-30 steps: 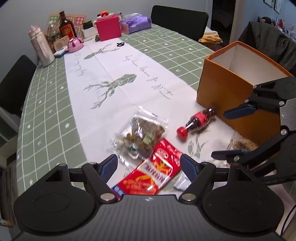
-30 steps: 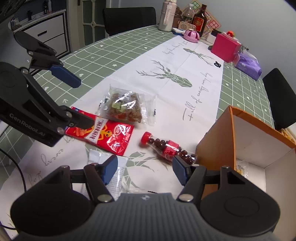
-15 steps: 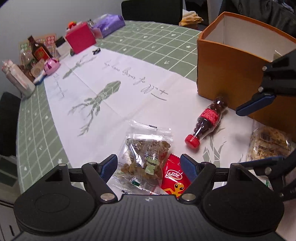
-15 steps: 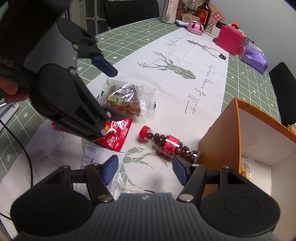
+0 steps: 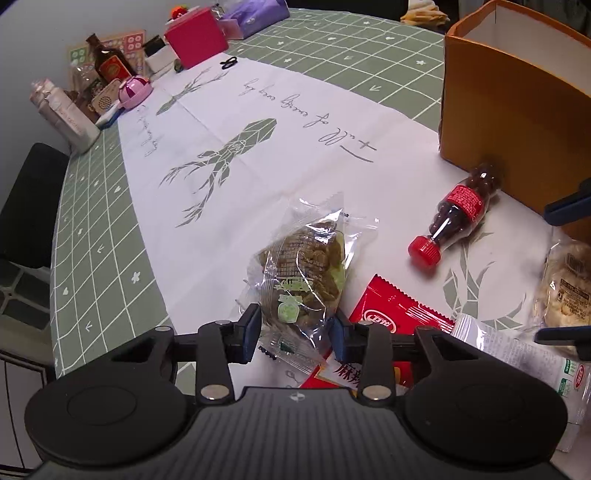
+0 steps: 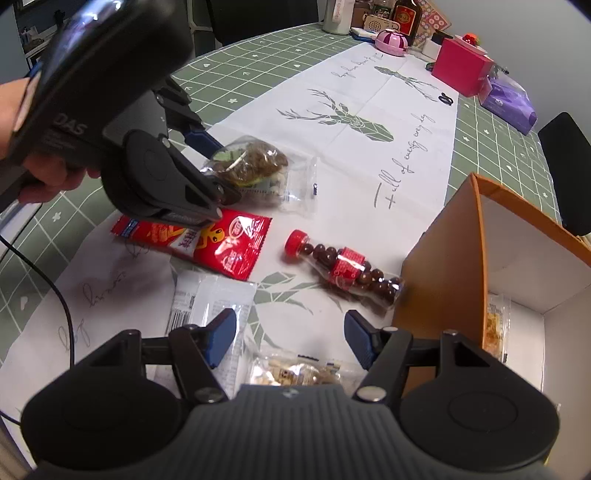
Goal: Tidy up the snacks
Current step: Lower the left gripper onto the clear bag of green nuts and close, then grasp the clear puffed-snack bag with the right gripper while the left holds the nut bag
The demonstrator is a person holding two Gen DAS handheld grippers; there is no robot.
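A clear bag of brown snacks (image 5: 303,266) is bunched up between the pads of my left gripper (image 5: 294,326). Its jaws are closing and press on the bag's near end; the right wrist view shows the same grip, with the left gripper (image 6: 221,170) on the bag (image 6: 255,162). A red packet (image 6: 221,243) lies just beside it. A small bottle of chocolate balls (image 6: 347,269) lies against the orange box (image 6: 443,273). My right gripper (image 6: 291,343) hangs open over a white packet (image 6: 207,302) and a bag of pale crackers (image 6: 295,373).
One snack packet (image 6: 495,325) lies inside the box. At the table's far end stand a pink box (image 5: 195,37), a purple pack (image 5: 255,11), a brown bottle (image 5: 110,62) and a pink round case (image 5: 135,90). A black chair (image 5: 26,199) stands at the left.
My left gripper came down and forward over the clear bag and its jaws closed on it, bunching the bag upward. The right gripper stayed where it was, still open.
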